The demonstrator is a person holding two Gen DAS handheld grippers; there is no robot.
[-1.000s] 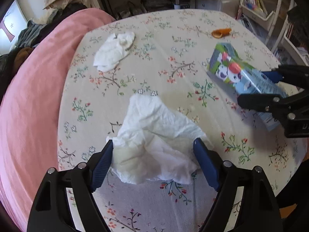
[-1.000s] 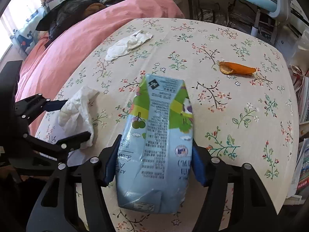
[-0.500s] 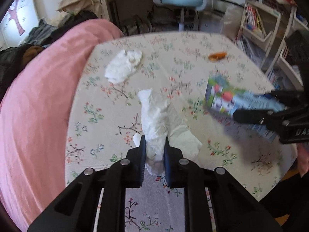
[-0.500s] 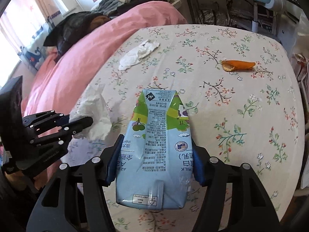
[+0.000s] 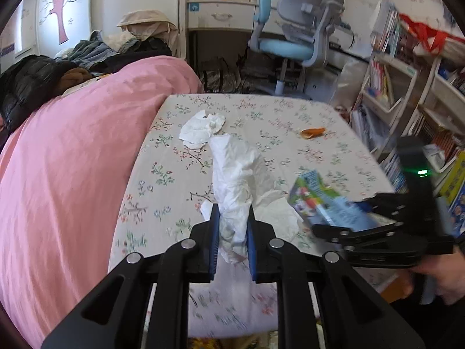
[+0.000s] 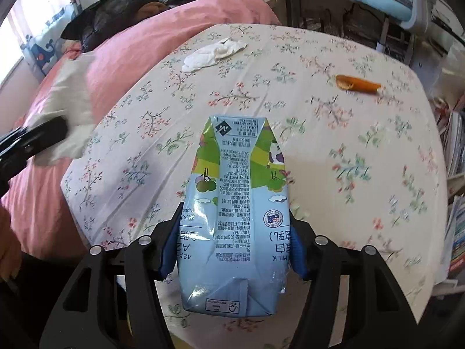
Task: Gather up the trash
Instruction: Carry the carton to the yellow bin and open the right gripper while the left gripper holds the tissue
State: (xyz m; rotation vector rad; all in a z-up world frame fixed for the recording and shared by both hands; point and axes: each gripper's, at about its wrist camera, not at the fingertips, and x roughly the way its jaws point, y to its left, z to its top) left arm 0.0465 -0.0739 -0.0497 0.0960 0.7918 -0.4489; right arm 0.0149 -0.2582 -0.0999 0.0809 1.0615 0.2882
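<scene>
My left gripper (image 5: 232, 226) is shut on a crumpled white tissue (image 5: 237, 174), lifted off the floral table (image 5: 180, 180). In the right wrist view the same tissue (image 6: 69, 110) hangs at the left from the left gripper. My right gripper (image 6: 234, 232) is shut on a squashed blue-and-green milk carton (image 6: 235, 212), held above the table; the carton (image 5: 322, 203) also shows at the right of the left wrist view. A second white tissue (image 5: 202, 129) (image 6: 213, 53) lies at the table's far left. An orange peel (image 5: 312, 132) (image 6: 357, 84) lies at the far right.
A pink quilt (image 5: 72, 160) covers the bed along the table's left side, with dark clothes piled behind it. A blue desk chair (image 5: 290, 40) stands beyond the table. Bookshelves (image 5: 407, 101) line the right side. A hand (image 5: 438, 276) holds the right gripper.
My left gripper shut on the near tissue and rose with it off the table, tilting upward. The right gripper drew back toward the near edge, still holding the carton.
</scene>
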